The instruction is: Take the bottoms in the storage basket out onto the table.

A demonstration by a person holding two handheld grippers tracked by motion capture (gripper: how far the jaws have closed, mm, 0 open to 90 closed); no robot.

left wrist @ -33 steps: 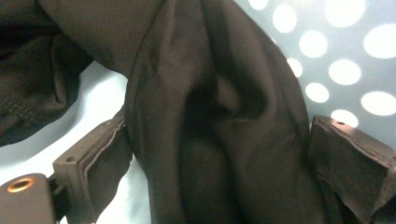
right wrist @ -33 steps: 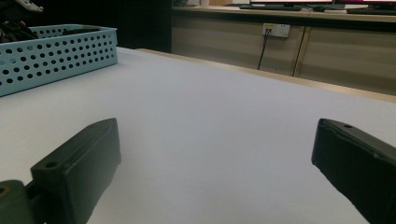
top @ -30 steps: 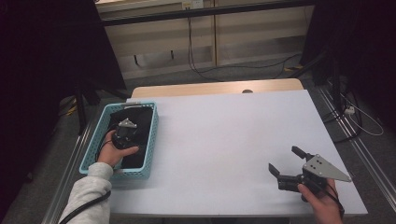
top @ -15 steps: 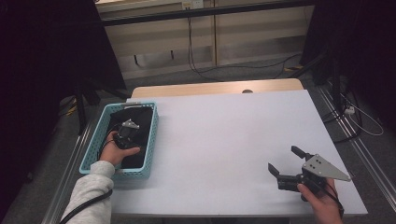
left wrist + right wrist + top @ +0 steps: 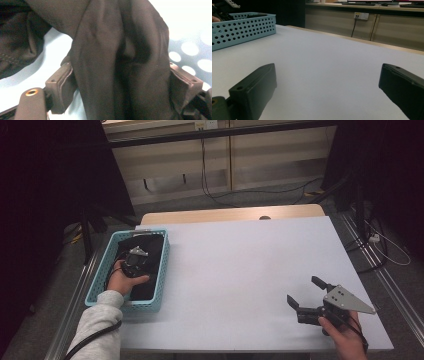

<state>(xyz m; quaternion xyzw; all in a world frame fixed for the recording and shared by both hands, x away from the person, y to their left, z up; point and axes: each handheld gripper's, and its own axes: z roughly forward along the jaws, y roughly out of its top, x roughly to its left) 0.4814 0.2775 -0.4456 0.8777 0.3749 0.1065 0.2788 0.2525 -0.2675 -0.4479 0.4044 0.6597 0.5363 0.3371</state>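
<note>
L gripper (image 5: 134, 261) is down inside the light-blue perforated basket (image 5: 162, 270) at the table's left edge, nose into the dark cloth (image 5: 150, 270) piled there. From the left gripper view a thick fold of that cloth (image 5: 120, 62) stands between the two black pads (image 5: 61, 82); jaws have just been closing in on it and the fold now fills the gap side to side, w/ both pads against the fabric, so I read it as a grip on the fold, not yet squeezed flat. Prob. pinching a raised ridge because a bunched fold gives more to hold than a flat layer.

R gripper (image 5: 305, 297) sits low at the near right corner of the white table (image 5: 240, 270), well apart from the basket, jaws spread wide w/ nothing between them; bare tabletop in front. Looks parked and ready, likely to take the cloth's other end once it's lifted out onto the open surface.

Cloth is all in the basket at this point.
</note>
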